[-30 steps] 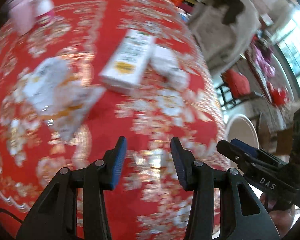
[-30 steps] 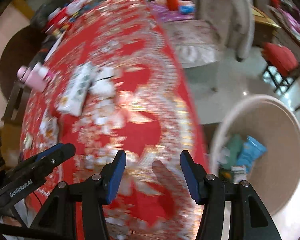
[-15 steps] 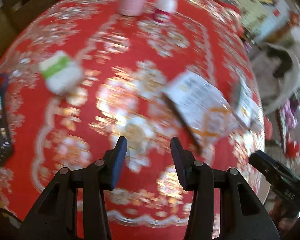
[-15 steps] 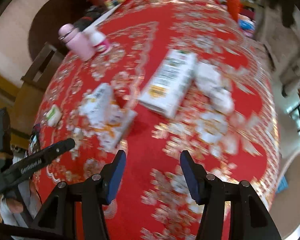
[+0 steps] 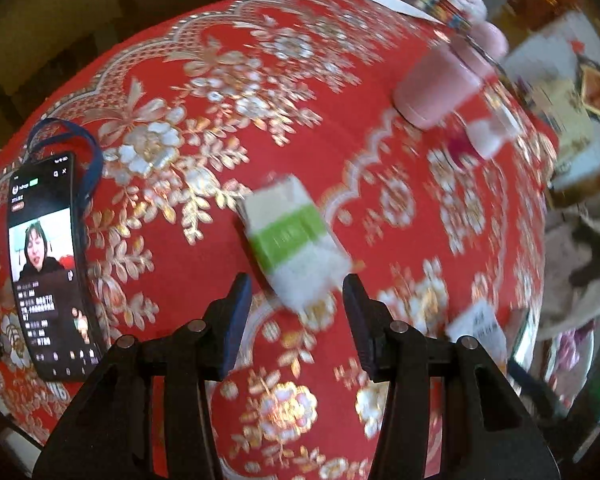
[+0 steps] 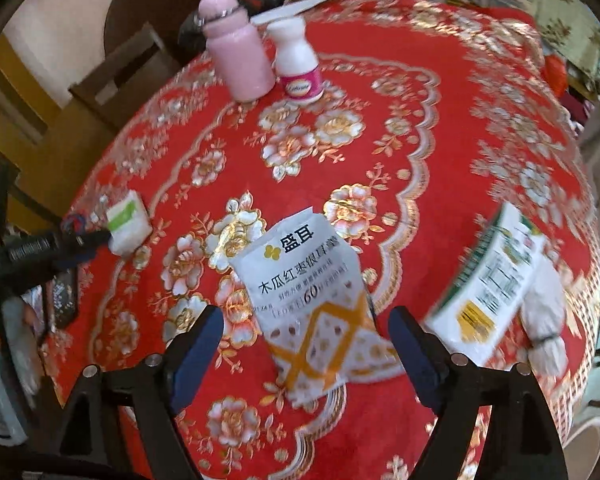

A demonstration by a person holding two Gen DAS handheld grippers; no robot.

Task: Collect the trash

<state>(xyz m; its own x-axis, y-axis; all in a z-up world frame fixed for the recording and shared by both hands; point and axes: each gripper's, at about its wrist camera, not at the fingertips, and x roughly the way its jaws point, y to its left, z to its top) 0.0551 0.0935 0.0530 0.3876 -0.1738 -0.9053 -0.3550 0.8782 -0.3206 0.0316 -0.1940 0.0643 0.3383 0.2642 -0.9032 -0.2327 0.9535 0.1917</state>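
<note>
A small white pack with a green band [image 5: 292, 236] lies on the red flowered tablecloth [image 5: 204, 128]. My left gripper [image 5: 296, 304] hovers over its near end, and its jaws stand apart with gaps on both sides. A white sachet with orange pattern and dark print [image 6: 308, 280] lies flat under my right gripper [image 6: 306, 320]. The right jaws are opening and straddle the sachet without pressing on it. The right wrist view also shows the green-banded pack [image 6: 128, 224] at the far left.
A pink bottle [image 6: 236, 56] and a white pill bottle [image 6: 298, 60] stand at the far side. A white and green carton [image 6: 488, 284] and a knotted white bag [image 6: 544, 312] lie to the right. A lit phone [image 5: 48, 264] lies at the left table edge.
Both grippers swept across the table away from the bin side. The left one now hangs over the green-banded pack, the right one over the sachet. The right jaws have spread wider.
</note>
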